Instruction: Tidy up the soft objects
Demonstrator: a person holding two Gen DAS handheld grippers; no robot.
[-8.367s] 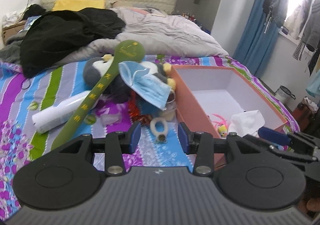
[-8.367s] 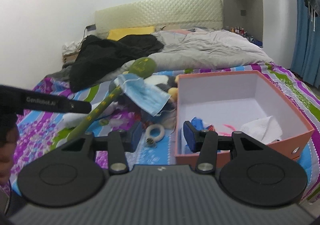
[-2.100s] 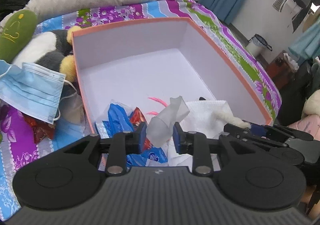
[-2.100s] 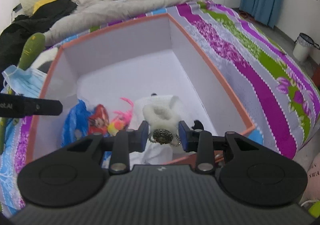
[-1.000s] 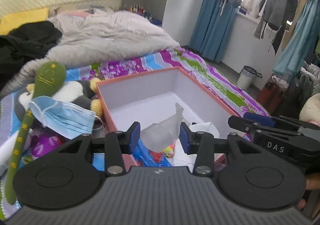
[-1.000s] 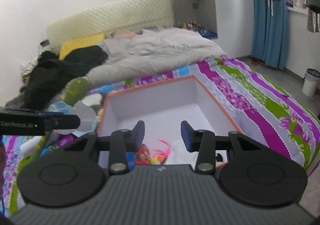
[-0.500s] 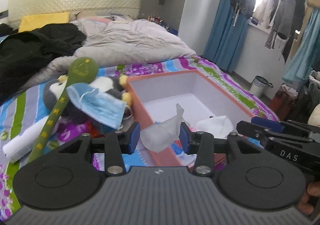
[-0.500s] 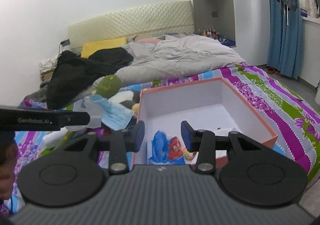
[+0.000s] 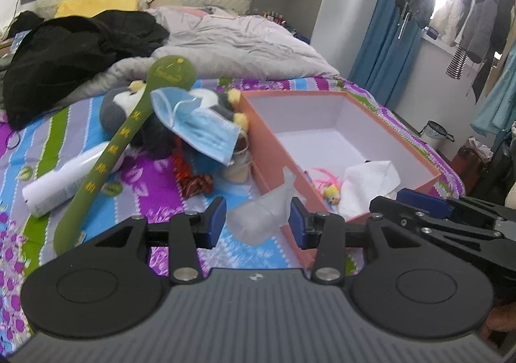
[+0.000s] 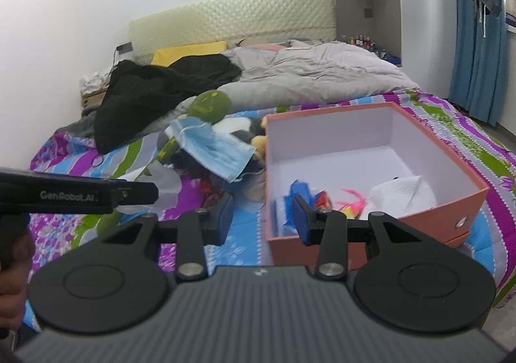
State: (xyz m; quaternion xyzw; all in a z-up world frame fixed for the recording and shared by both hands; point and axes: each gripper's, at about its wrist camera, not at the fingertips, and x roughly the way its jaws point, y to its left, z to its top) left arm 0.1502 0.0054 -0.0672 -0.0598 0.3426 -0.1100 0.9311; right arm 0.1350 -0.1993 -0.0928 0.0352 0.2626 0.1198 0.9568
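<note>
Holding a see-through soft piece (image 9: 258, 217) between its blue pads, the left gripper (image 9: 258, 221) sits low in the middle of its picture, beside the orange box (image 9: 267, 150), maybe because the piece stuck. The right gripper (image 10: 262, 213) is parted and holds nothing. A moment ago both pointed into the box; now the mask (image 9: 200, 127) and plush penguin (image 9: 122, 105) show at left.

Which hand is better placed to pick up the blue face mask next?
Right. The right tongs are empty and open, facing the face mask; the left tongs are clamped on a clear plastic piece.
</note>
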